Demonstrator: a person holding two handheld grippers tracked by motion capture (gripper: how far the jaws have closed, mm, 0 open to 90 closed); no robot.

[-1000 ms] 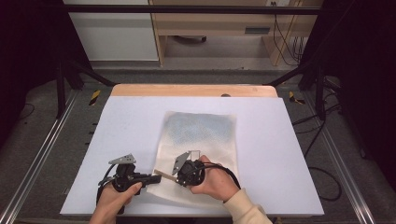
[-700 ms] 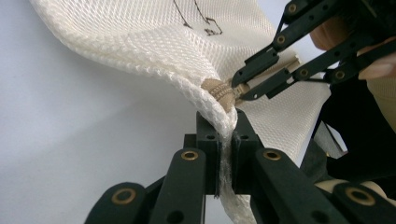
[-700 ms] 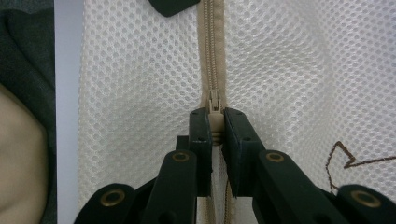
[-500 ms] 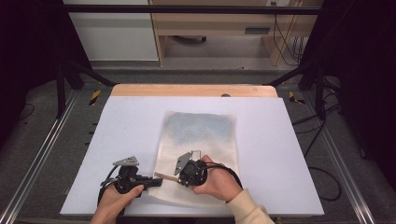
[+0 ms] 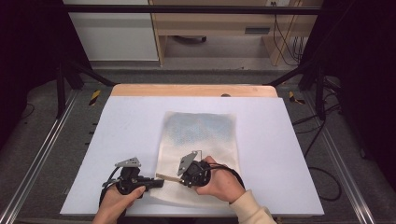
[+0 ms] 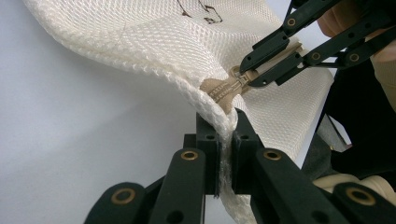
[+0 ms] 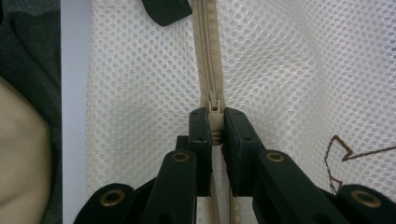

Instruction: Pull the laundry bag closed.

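On the white table (image 5: 116,126), left tongs (image 5: 161,181) clamp the mesh bag (image 5: 201,135), right tongs (image 5: 180,177) its zipper pull (image 7: 214,122)

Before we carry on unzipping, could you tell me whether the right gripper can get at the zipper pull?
Yes, apparently: the right gripper has its jaws shut on the zipper pull of the mesh bag, nothing between.

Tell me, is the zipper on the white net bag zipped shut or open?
Mostly shut. Ahead of the zipper pull the beige zipper teeth are meshed together; behind it, the fingers hide the rest.
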